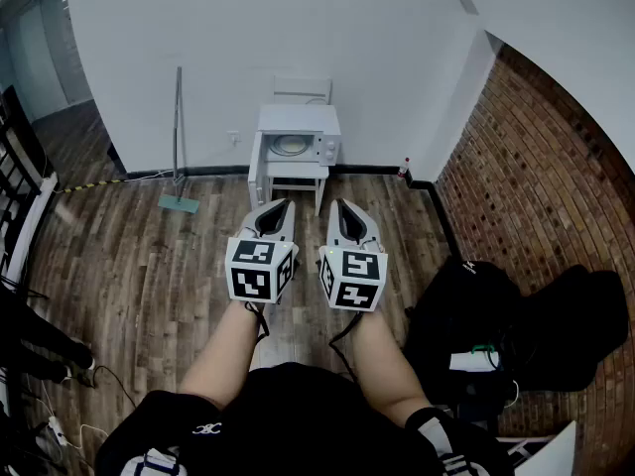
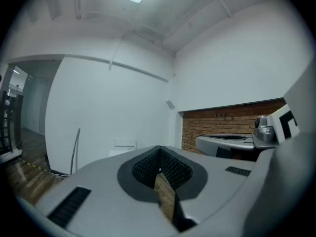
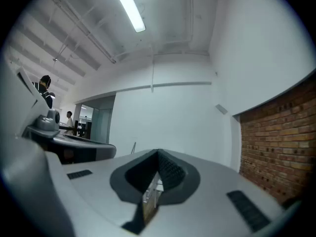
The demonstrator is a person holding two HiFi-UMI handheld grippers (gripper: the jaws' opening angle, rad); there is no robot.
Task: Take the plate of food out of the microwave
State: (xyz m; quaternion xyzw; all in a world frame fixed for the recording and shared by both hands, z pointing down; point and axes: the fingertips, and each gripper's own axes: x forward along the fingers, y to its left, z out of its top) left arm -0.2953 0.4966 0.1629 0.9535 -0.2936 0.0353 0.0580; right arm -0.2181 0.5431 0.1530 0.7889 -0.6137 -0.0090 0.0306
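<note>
A white microwave (image 1: 299, 138) stands on a small white table (image 1: 297, 178) against the far wall. Its door (image 1: 256, 170) hangs open to the left. Inside lies the plate of food (image 1: 291, 146), small and pale at this distance. My left gripper (image 1: 279, 210) and right gripper (image 1: 342, 210) are held side by side over the wooden floor, well short of the microwave and pointing toward it. Both are shut with nothing in them. In the left gripper view the left gripper (image 2: 159, 150) has its jaws together; in the right gripper view the right gripper (image 3: 157, 155) shows only a thin slit.
A mop (image 1: 179, 132) leans on the wall left of the microwave. A brick wall (image 1: 541, 172) runs along the right, with black bags (image 1: 521, 325) on the floor beside it. A small bottle (image 1: 405, 167) stands in the corner. Another person's feet (image 1: 45, 350) are at the left.
</note>
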